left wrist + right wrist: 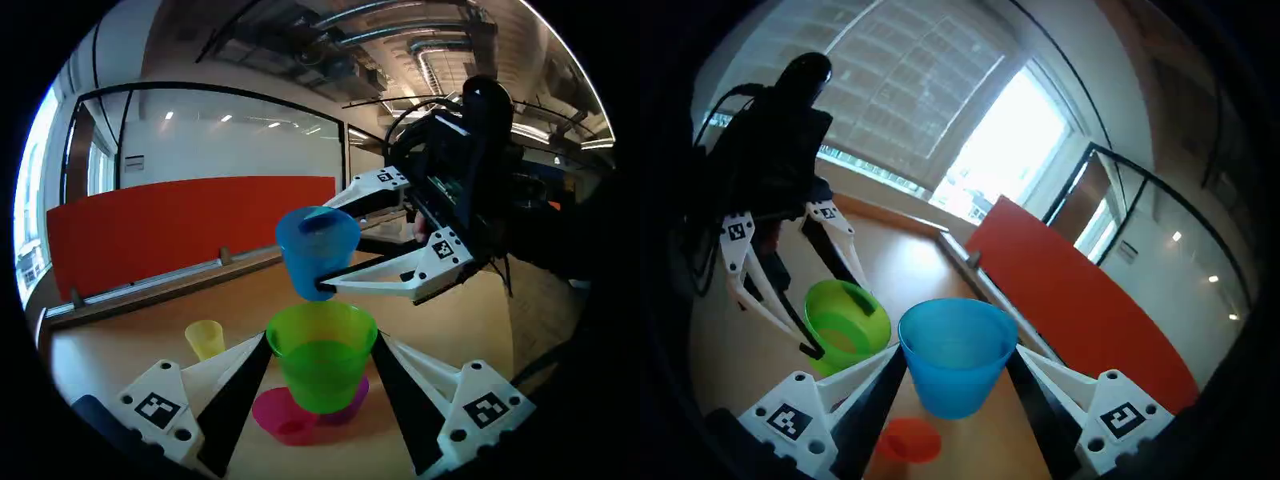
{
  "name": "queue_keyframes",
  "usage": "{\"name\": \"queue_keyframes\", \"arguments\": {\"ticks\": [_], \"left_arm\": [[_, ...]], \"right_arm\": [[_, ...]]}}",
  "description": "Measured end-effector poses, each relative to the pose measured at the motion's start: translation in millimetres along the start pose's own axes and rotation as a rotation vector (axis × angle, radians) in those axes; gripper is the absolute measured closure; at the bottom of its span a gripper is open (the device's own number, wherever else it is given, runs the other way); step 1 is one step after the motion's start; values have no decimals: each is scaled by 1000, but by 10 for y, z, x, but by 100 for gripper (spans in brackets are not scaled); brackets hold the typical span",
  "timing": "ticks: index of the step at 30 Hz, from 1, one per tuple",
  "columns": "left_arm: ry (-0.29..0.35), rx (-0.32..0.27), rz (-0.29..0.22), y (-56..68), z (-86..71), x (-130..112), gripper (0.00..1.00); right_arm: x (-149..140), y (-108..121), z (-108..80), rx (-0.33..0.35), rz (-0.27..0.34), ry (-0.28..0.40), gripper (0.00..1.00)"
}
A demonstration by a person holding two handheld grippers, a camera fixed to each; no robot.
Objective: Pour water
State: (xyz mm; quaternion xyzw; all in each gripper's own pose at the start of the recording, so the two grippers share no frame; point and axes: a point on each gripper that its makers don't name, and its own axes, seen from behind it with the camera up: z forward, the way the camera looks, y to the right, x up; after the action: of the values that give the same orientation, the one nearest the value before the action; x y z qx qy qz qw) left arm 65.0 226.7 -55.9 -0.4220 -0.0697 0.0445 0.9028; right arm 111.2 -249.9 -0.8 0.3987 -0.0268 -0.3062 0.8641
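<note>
In the left gripper view my left gripper (322, 364) is shut on a green cup (322, 360) with liquid in it, held above the wooden table (120, 352). Just above and behind it, my right gripper (320, 248) holds a blue cup (318, 250), tilted toward the green one. In the right gripper view my right gripper (958, 370) is shut on the blue cup (957, 364), which looks nearly empty inside. The green cup (845, 324) sits between the left gripper's fingers (772, 304) to the left.
A small yellow cup (206, 338) stands on the table at left. A pink cup (288, 416) and a purple one (352, 404) sit beneath the green cup; an orange-red cup (908, 444) shows below the blue cup. A red partition (184, 220) lines the table's far edge.
</note>
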Motion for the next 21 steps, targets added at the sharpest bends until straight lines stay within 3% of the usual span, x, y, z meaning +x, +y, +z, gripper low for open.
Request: {"name": "queue_keyframes", "arguments": {"ticks": [9,21], "left_arm": [[1,8,-3,-40,-31,4,13],[-2,24,-6,-101,-46,-18,13]], "right_arm": [[-53,-37,1,27,183,-30,11],[-120,-62,-12,20,242,-46,11]]}}
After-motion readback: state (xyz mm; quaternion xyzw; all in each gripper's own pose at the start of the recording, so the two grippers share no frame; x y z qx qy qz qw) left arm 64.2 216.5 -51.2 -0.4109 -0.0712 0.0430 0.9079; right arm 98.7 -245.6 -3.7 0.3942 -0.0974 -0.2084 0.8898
